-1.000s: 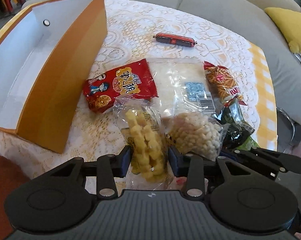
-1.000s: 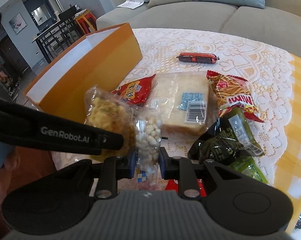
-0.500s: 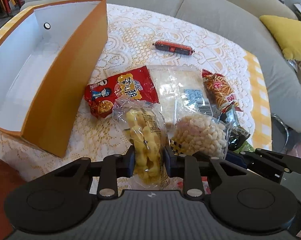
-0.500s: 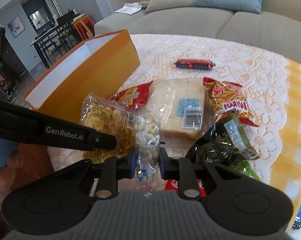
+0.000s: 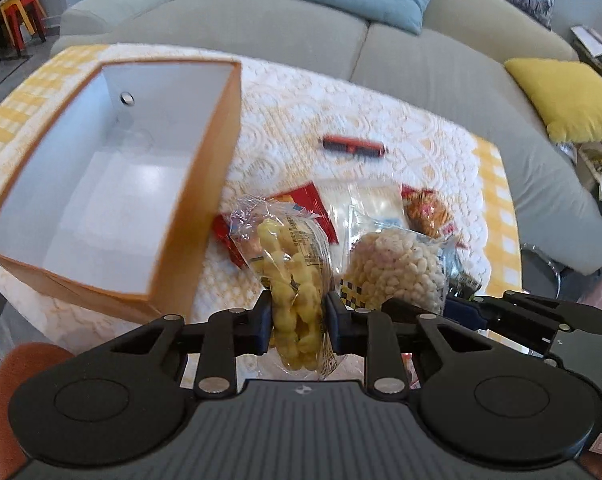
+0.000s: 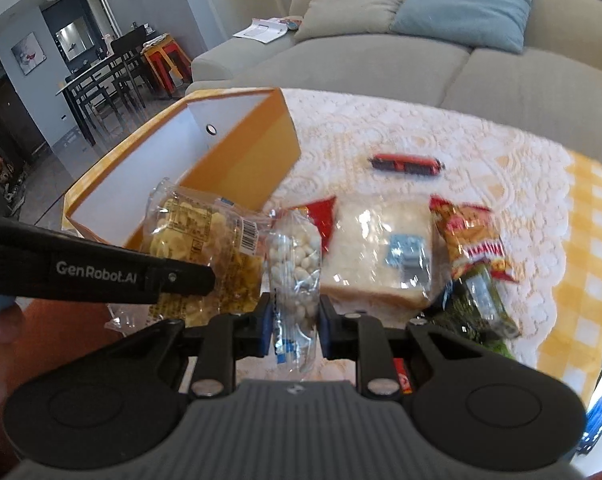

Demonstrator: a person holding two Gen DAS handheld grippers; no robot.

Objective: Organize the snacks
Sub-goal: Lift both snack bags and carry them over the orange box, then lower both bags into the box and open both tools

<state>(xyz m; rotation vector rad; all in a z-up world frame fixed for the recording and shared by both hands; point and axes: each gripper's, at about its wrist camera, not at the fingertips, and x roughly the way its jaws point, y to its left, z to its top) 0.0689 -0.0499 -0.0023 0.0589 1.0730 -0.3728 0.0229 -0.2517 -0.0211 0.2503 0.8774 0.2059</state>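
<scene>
Left claw (image 5: 295,316) pinching the yellow-puff bag (image 5: 289,264), right claw (image 6: 293,320) pinching the white-puff bag (image 6: 295,264), both lifted clear, presumably bound for the orange box (image 5: 205,184).

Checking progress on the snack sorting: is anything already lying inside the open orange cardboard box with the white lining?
No, the orange cardboard box shows only its bare white floor and walls.

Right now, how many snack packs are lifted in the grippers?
2. The yellow twists bag is clamped in the left gripper; the white puffs bag is clamped in the right gripper. Others lie on the table.
</scene>
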